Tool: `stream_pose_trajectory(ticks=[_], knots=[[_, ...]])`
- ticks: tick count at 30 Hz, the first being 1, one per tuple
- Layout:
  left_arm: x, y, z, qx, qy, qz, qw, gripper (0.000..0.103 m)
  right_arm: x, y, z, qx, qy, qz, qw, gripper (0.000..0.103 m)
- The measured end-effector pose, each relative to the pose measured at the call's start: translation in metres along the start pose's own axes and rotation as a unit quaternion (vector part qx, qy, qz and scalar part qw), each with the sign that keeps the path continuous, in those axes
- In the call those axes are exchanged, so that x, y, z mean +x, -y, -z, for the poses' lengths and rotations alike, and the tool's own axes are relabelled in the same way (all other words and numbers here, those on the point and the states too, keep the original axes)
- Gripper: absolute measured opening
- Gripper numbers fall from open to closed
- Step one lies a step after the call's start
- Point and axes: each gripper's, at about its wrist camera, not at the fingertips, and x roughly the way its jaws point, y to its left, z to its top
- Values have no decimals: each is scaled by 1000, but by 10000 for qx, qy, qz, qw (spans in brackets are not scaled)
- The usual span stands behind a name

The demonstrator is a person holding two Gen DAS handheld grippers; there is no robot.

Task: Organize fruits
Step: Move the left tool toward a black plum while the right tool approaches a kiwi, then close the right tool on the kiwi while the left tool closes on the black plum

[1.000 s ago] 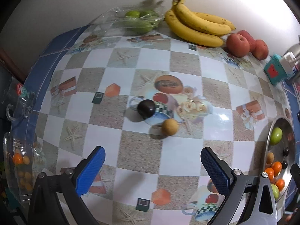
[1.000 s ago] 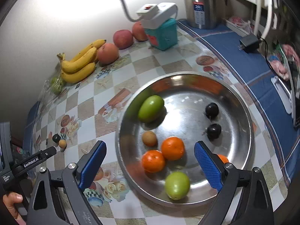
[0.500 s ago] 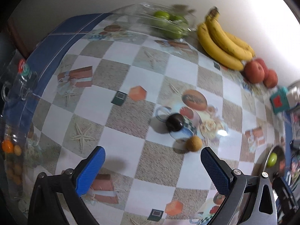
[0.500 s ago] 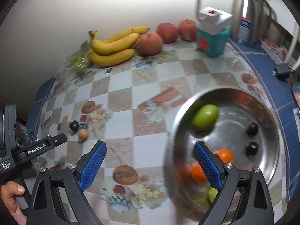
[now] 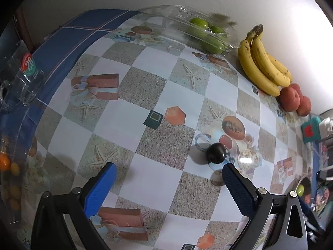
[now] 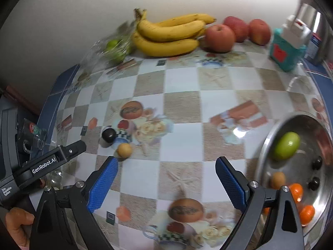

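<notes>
The sorting looks well under way but not finished. The steel bowl at the right of the bench already holds a green fruit, several small oranges, a tan fruit and two dark ones. Two loose pieces remain out on the bench: a dark plum and a small tan fruit just beside it, well apart from the bowl. The left hand-held gripper hovers low near the plum, released and empty, its jaws spread wide. The right hand-held gripper is likewise released, carrying nothing, above bare bench between bowl and loose fruit. Bananas, apples and bagged green fruit sit untouched along the wall.
</notes>
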Motion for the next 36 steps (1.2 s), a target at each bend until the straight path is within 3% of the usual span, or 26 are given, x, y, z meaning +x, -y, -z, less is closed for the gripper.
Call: stream_pose_trajectory(ticks=[15,19,31,36], knots=[[10,-13,-8,-277,-78,173,9994,98,49,-43,-3,-508,-433,-27,9978,94],[15,-12,-9,-266,-136,206,9993,90,61,-51,-4,-628,-537,5,9966,82],[17,-4,-10,-158,-169,245,9994,89,81,-63,-10,-579,-668,-1,9961,45],[17,-3,-10,-131,-175,242,9995,89,85,-66,-10,-548,-695,-76,9961,36]])
